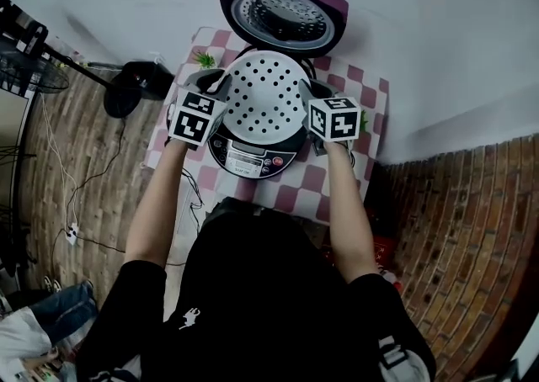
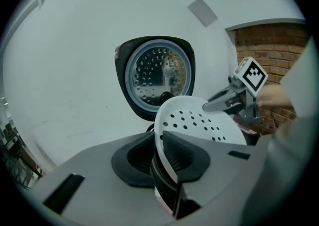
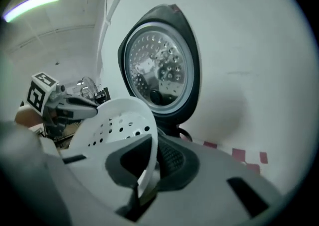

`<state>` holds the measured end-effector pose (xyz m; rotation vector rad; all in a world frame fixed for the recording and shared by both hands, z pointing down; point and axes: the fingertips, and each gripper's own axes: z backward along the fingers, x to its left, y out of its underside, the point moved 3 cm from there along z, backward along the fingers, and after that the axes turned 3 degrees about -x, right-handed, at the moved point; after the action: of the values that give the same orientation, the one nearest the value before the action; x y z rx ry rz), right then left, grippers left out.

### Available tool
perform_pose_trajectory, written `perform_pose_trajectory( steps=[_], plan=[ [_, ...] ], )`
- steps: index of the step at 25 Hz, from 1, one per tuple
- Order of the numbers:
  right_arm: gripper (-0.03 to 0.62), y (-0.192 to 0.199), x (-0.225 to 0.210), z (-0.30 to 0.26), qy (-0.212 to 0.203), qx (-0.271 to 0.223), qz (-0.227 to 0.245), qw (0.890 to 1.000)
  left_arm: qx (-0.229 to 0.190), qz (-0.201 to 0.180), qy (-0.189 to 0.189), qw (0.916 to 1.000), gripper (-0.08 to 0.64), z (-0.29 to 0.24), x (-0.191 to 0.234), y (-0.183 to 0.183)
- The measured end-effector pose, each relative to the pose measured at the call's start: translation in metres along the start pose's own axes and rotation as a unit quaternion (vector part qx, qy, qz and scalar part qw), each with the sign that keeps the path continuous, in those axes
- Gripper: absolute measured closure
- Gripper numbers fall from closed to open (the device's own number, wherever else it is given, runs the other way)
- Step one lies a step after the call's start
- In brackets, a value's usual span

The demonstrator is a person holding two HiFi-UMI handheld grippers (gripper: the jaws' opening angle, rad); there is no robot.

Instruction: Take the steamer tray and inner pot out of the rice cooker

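Left gripper (image 2: 160,153), right gripper (image 3: 149,163) each pinched on opposite tray (image 1: 265,98) rims: two-sided hold likely for level lift off cooker (image 1: 251,160); lid (image 1: 282,10) open, path clear

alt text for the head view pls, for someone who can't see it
From above, a person in a black top holds a white perforated steamer tray by opposite rims, the left hand-held gripper and right hand-held gripper each clamped on it. Under it sits the rice cooker, lid open, on a pink checked tablecloth.
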<state>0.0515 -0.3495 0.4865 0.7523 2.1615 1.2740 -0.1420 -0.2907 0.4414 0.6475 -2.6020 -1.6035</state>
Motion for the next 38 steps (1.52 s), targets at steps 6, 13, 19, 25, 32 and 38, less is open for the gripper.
perform_pose_trajectory(
  steps=[6, 13, 19, 25, 32, 38],
  plan=[
    [0.572, -0.015, -0.014, 0.024, 0.044, -0.044, -0.004, 0.998, -0.018, 0.007, 0.001, 0.9998, 0.423, 0.004, -0.012, -0.005],
    [0.574, -0.028, -0.038, 0.069, 0.083, -0.087, -0.024, 0.992, -0.069, 0.041, 0.019, 0.9966, 0.407, 0.025, -0.035, -0.028],
    [0.574, -0.027, -0.067, 0.125, 0.110, -0.119, -0.065, 0.985, -0.106, 0.035, 0.037, 0.9931, 0.431, 0.041, -0.064, -0.057],
    [0.574, 0.003, -0.097, 0.176, 0.153, -0.108, -0.076, 0.979, -0.100, 0.045, 0.058, 0.9924, 0.506, 0.033, -0.097, -0.055],
    [0.574, 0.051, -0.114, 0.221, 0.177, -0.080, -0.096, 0.976, -0.074, 0.033, 0.090, 0.9926, 0.557, 0.027, -0.150, -0.053],
    [0.574, 0.103, -0.121, 0.247, 0.192, -0.051, -0.125, 0.972, -0.062, 0.025, 0.116, 0.9910, 0.557, 0.029, -0.191, -0.052]
  ],
)
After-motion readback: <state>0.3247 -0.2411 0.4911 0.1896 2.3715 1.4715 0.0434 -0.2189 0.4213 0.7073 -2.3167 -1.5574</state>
